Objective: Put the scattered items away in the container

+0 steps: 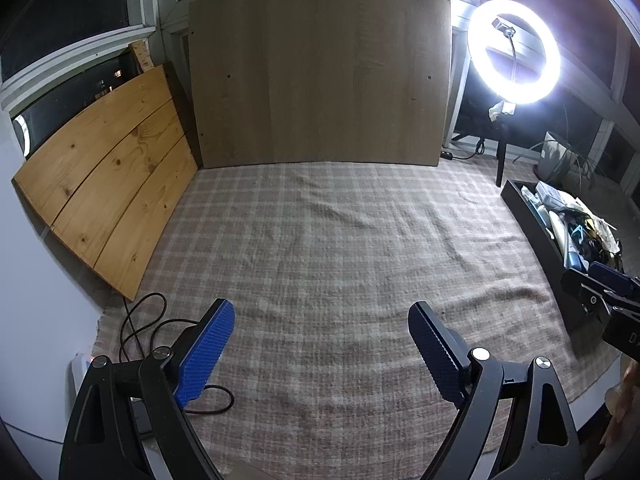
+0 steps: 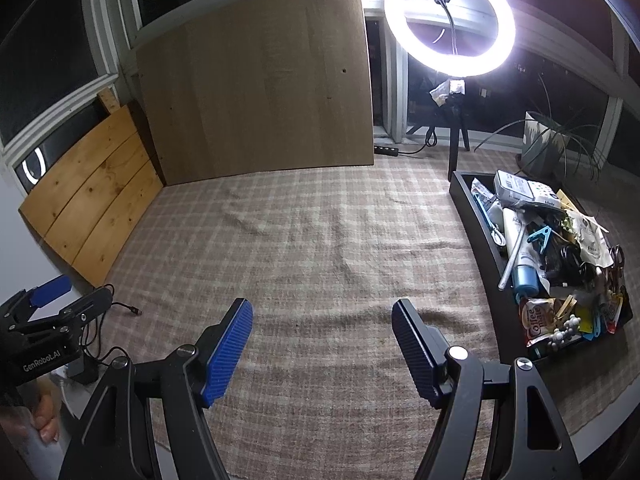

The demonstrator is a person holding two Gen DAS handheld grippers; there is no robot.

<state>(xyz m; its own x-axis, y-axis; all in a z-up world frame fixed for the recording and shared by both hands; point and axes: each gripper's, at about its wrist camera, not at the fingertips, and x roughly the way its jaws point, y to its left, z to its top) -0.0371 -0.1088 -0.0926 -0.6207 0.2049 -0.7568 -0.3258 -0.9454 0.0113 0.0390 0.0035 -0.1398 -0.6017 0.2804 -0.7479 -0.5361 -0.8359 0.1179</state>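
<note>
Both grippers hover over a bare plaid cloth (image 2: 320, 240) on the tabletop. The left gripper (image 1: 320, 344) has its jaws spread wide, nothing between them; the right gripper (image 2: 322, 344) is spread too, and empty. Off to the right sits the black tray (image 2: 476, 216), heaped with items (image 2: 560, 264): a tube, a blue clip, a creamer packet, crumpled wrappers. No stray item shows on the cloth in either view, so the gathering looks finished, or close to it. Next move, as I read it: scan the cloth's edges for anything missed, otherwise ease both grippers back.
</note>
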